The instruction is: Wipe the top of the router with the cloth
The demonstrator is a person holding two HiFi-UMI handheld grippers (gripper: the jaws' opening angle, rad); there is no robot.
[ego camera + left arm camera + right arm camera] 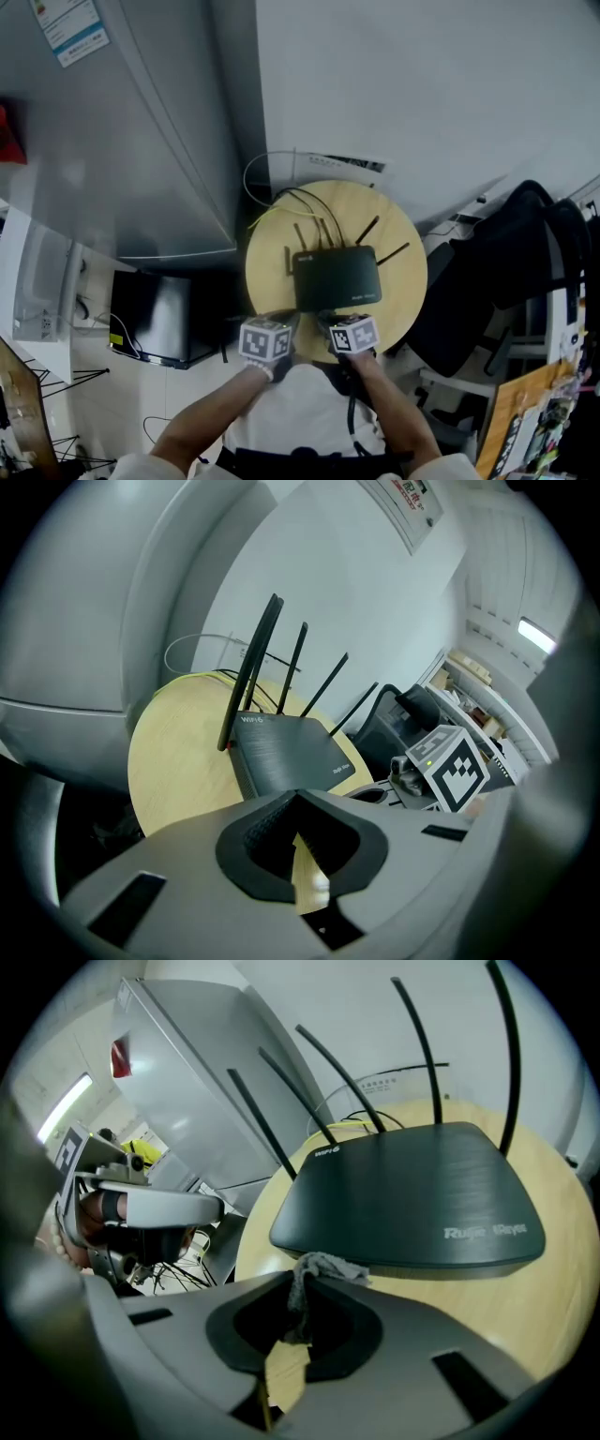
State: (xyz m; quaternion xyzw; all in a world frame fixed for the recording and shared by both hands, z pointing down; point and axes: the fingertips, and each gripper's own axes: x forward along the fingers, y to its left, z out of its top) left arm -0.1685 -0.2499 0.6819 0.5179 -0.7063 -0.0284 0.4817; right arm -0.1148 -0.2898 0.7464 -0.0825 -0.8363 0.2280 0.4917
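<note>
Router (336, 277) mid round table (405, 281), top bare.
R gripper (300, 1283) pinches grey cloth (323, 1265) at router's near edge; only a tuft shows, contact unclear. L gripper (298, 797) jaws pressed together, empty.

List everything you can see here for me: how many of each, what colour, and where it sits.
router: one, black, lying flat on the table
antennas: several, black, standing up along the router's far edge
table: one, round, pale wood, in front of the person
cables: a few, yellow, white and black, behind the router
cloth: one, grey, small, pinched in the right gripper at the router's near edge
cabinet: one, grey, large, left of the table
chair: one, black, right of the table
left gripper: one, grey, jaws together with nothing in them, near the router's near edge
right gripper: one, grey, jaws shut on the cloth
</note>
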